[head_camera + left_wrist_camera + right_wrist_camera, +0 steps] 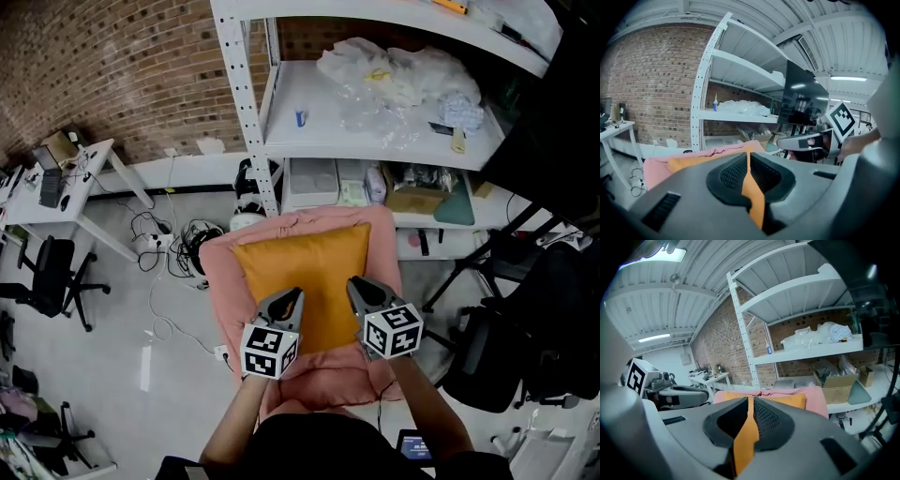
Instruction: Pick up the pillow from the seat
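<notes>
Nearest the camera, the person's forearms reach forward with a gripper in each hand. The left gripper point(292, 297) and the right gripper point(357, 285) both hang over the near half of the orange pillow point(305, 267), tilted slightly downward and side by side with a gap between them. In its own view, each gripper's jaws are drawn together to a thin slit. The pillow's orange shows through that slit, but it looks like cloth lying beyond the tips rather than cloth pinched between them, so I judge both grippers empty. The pillow lies flat and square on the pink-covered seat point(223, 272), with its far edge toward the seat's back. Behind the seat stands a white shelf rack point(246, 103) holding plastic bags and boxes, and past that a brick wall point(122, 66). The step in hand looks like the approach. Next, the jaws must open, come down onto the pillow's edges or corners, and close on the fabric before any lift.
</notes>
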{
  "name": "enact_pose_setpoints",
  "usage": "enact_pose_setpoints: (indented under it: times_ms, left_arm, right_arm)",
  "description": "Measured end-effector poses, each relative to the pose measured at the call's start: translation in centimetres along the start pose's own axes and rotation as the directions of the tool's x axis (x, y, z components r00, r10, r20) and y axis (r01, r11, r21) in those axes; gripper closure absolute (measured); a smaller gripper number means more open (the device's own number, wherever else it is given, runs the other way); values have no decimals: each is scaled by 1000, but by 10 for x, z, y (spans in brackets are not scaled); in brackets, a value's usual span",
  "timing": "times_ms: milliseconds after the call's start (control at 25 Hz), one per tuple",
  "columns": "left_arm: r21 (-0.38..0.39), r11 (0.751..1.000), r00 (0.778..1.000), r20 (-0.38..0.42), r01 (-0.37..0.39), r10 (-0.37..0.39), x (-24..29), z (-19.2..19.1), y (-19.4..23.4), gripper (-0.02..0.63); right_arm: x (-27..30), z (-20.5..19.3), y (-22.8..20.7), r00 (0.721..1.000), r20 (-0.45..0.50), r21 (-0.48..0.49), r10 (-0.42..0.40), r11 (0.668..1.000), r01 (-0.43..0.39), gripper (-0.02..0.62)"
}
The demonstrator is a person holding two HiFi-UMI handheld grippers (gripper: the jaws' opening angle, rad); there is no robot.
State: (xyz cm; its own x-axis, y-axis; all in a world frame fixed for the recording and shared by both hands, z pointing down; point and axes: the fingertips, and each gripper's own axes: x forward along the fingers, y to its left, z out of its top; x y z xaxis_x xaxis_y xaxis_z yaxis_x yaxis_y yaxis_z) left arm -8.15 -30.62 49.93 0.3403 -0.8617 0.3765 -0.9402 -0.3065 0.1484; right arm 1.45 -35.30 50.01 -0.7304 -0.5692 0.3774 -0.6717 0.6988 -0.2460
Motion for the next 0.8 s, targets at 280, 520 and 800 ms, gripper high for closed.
enact_pose_setpoints:
  times_ms: [280,520,800]
  left_arm:
    - [-69,998,999,-35,1,-4,9,-17,23,526]
    - [-119,993,999,-35,16,-21,19,-29,33,416]
    - [-162,987,998,-68,3,-14,25,-49,41,301]
  right_arm:
    - [24,-16,-5,998,-54,64,18,998,-14,475]
    - [35,-31,-13,998,-55,62,12,998,-8,412]
    - [45,-49,-25,996,-87,84,-6,996,13,327]
